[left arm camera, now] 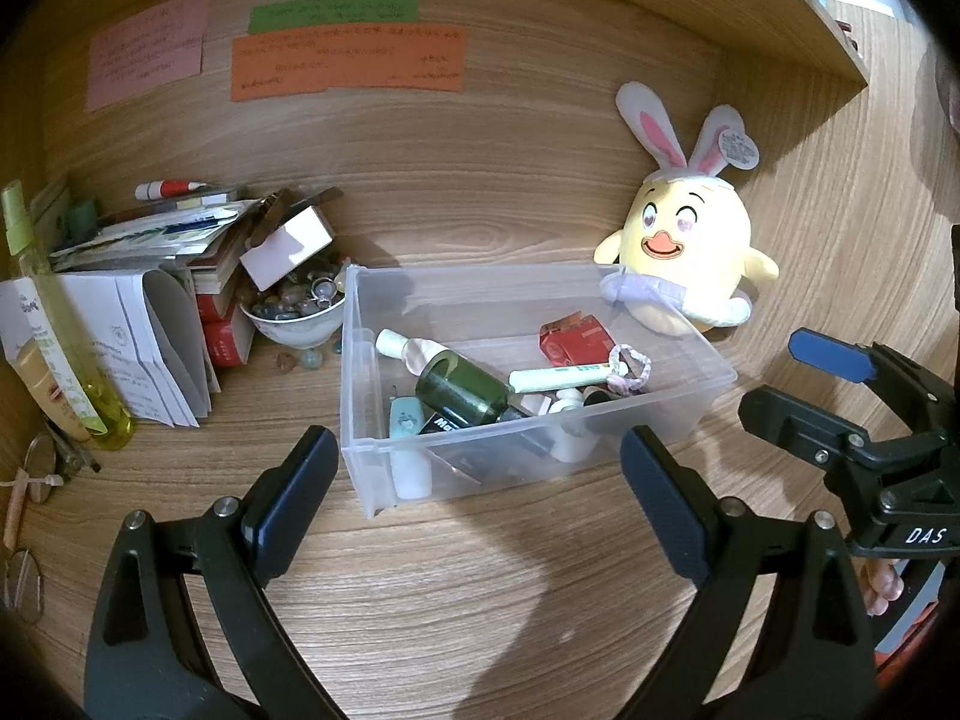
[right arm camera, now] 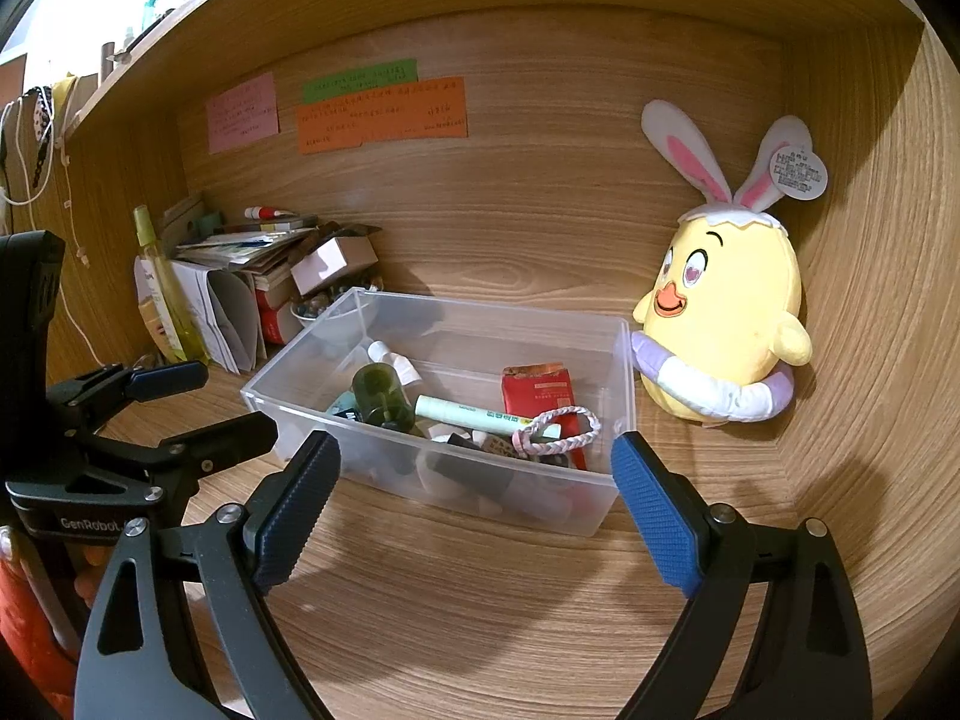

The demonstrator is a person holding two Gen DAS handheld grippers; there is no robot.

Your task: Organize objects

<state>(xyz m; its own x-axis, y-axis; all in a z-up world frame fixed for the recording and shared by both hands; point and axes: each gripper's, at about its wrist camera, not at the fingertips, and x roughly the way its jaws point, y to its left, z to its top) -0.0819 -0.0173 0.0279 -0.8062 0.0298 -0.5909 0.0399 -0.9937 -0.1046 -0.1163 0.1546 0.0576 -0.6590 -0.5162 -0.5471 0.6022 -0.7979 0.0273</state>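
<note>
Item: clear plastic bin [left arm camera: 690, 384], standing on the wooden desk [left arm camera: 480, 588] inside an alcove, its long side toward both cameras. Contents, loosely heaped: dark green bottle [left arm camera: 462, 390], pale green tube [left arm camera: 564, 377], red packet [left arm camera: 577, 336], braided pink-and-white loop [right arm camera: 558, 429], small white bottles and a teal piece at the near left corner. Outside the bin: yellow plush chick with rabbit ears [right arm camera: 729, 324] touching the bin's right end and leaning into the right wall; a white bowl of stones [left arm camera: 297, 315] just beside the left end, a few stones loose on the desk; a stack of papers and booklets [left arm camera: 150, 324]; a yellow-green spray bottle [left arm camera: 54, 324] at far left. Left tool [left arm camera: 480, 480]: wide open, empty, low before the bin's near wall. Right tool [right arm camera: 474, 480]: likewise wide open and empty, near the same wall. Stage: fits either a bin mid-filling or one already filled; the pictures do not settle which, nor the step in hand. Handling note: any reach into the bin is best made from above, clearing the near rim, closing across a narrow axis since the contents overlap and may drag one another. Clearances: open desk in front; overhead shelf limits lift; right wall and plush crowd the right, clutter the left.
</note>
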